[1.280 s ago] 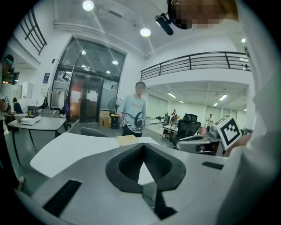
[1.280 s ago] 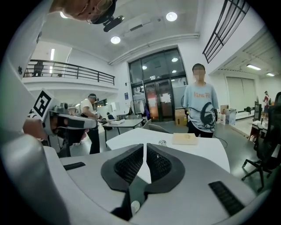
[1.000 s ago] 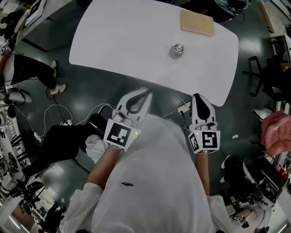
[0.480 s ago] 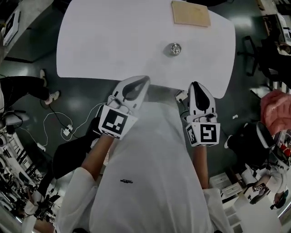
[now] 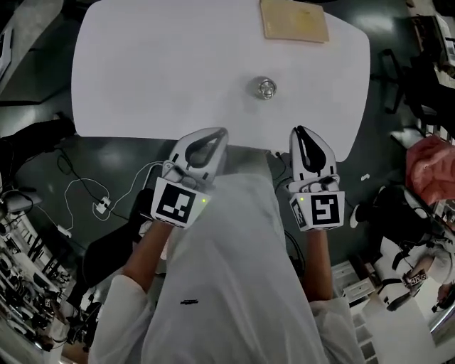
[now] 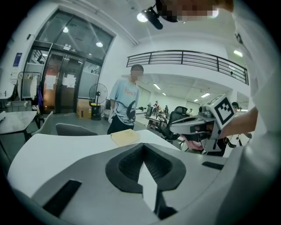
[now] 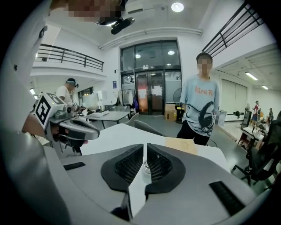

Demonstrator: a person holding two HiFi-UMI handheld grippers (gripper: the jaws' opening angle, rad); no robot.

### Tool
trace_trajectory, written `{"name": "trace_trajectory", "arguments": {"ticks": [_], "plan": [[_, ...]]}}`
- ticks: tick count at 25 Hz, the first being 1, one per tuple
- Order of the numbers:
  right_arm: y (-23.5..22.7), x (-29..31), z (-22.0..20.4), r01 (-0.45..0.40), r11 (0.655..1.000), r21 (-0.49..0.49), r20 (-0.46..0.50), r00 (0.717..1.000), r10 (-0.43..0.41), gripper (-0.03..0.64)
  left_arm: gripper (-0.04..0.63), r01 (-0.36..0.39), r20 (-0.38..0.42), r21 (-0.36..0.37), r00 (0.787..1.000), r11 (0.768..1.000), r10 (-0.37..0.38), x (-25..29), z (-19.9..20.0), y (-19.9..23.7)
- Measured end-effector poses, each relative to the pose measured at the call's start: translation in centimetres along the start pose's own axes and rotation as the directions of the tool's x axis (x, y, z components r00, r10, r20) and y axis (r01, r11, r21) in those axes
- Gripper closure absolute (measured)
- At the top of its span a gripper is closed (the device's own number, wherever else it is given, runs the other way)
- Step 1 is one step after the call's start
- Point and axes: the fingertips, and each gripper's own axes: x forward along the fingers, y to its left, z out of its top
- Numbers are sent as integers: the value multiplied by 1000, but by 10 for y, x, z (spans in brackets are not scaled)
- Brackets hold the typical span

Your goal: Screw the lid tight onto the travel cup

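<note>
The travel cup (image 5: 266, 88), small with a shiny metal top, stands upright on the white table (image 5: 142, 71), right of centre. Both grippers hover just short of the table's near edge, apart from the cup. My left gripper (image 5: 221, 133) is shut and empty, to the cup's lower left. My right gripper (image 5: 297, 131) is shut and empty, slightly right of the cup. In the right gripper view the cup (image 7: 145, 166) peeks through the slit between the closed jaws (image 7: 145, 149). The left gripper view shows closed jaws (image 6: 143, 146) and no cup.
A tan wooden board (image 5: 293, 21) lies at the table's far edge, behind the cup. A person (image 7: 199, 110) stands beyond the far side of the table. Cables and a power strip (image 5: 103, 206) lie on the dark floor to the left, office chairs (image 5: 398, 71) to the right.
Both grippers have moved forward toward the table's near edge and slightly down, staying shut. The table and cup now sit closer to the grippers in the head view.
</note>
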Motion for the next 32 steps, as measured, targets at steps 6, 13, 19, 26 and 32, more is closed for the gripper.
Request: {"name": "trace_trajectory", "arguments": {"ticks": [6,13,19,26,32], "plan": [[-19,12,9,-44,998,-52,-57,998,41,615,592,10,-18,-30,1000,1000,-10,30,-1,2],[-23,8,8,-85,992,-90,-81,994,78,615,592,43,8,17,999,999,-43,48,1,-14],[-18,31,1,-118,985,-125,-96,990,106,614,591,65,-18,30,998,997,-64,69,-28,-5],[-19,42,-7,-145,976,-165,-114,985,127,614,431,157,-45,141,987,977,-152,101,-59,-16],[-20,51,-10,-162,971,-177,-149,979,136,614,298,199,-62,213,980,956,-190,131,-77,-14]]}}
